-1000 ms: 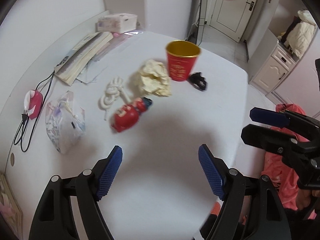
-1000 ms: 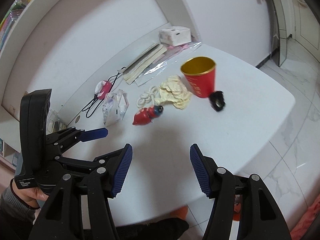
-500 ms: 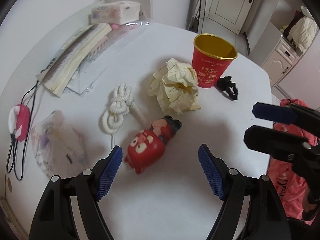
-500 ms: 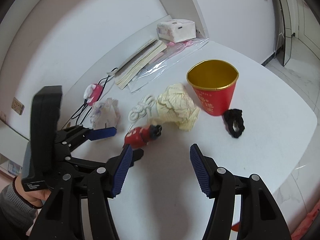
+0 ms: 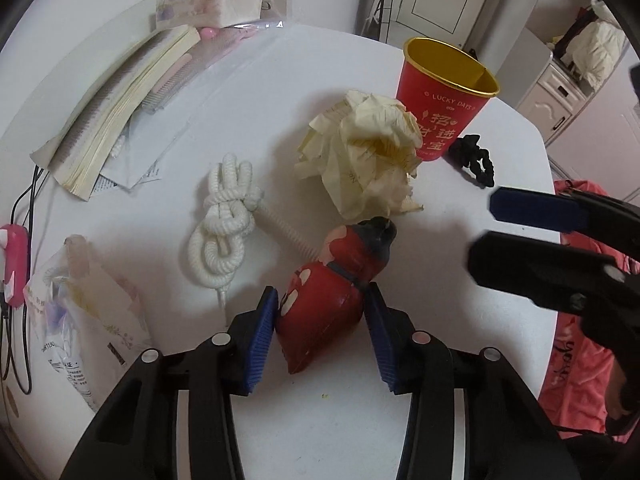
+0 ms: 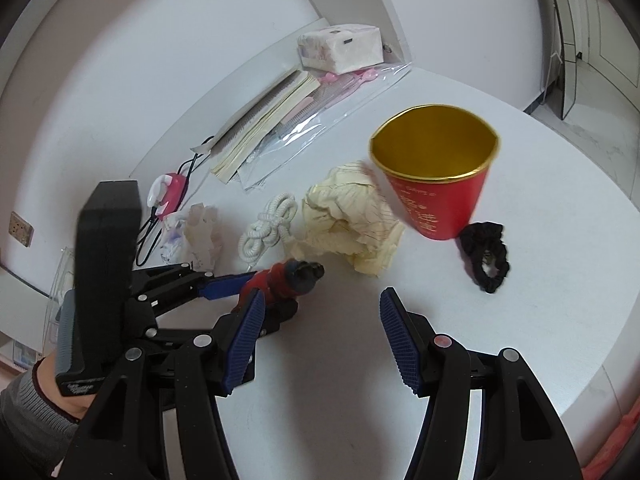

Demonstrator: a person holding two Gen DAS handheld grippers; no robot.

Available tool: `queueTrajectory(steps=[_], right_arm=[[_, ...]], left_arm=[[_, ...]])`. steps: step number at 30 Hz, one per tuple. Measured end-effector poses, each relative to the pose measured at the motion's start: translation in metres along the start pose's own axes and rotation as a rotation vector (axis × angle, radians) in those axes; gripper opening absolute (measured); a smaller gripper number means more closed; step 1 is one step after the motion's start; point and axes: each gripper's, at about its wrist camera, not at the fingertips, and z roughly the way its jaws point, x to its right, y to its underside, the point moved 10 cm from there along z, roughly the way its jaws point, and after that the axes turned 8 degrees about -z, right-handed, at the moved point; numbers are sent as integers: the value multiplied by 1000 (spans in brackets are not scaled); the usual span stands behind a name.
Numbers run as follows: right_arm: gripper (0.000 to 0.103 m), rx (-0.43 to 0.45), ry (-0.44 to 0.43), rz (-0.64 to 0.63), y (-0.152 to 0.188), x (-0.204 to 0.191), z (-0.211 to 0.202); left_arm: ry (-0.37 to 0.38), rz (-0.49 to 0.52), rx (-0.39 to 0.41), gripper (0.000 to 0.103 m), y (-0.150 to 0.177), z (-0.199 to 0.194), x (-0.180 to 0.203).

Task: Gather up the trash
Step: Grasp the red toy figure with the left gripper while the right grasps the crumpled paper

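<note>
I am at the pick-up step. My left hand-held gripper [image 5: 320, 330] is closing on the red toy figure [image 5: 334, 292] — the toy lies on the white surface [image 5: 320, 80] between the blue pads, which look to touch its sides, just in front of the crumpled yellow paper [image 5: 366, 152]. My right hand-held gripper [image 6: 322, 334] is released and holds nothing. The red cup [image 6: 438, 172] stands upright behind the paper. Next, I judge, I must finish the squeeze, lift the toy and carry it over the cup — gently, because the rounded body may slip.
</note>
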Motion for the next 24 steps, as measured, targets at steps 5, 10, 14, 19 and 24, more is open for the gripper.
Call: queueTrajectory(steps=[5,10,14,19,24], right_arm=[[60,13,21,-13,-13,-1,7],[60,22,46,-34,-30,3,18],[60,19,69,-46,-41,8,30],[60,-2,83,-53,-46,13,48],[40,-34,116,-84,-42,19,67]], left_arm=[[35,-56,-4,42,7,-9,-17],[57,-83,-12,42,9,-14,-33],[68,-90,-9,42,8,-17,-41],[80,-78,-16,42,8,-16,-43],[92,-82,-14,42,6,-16,-42]])
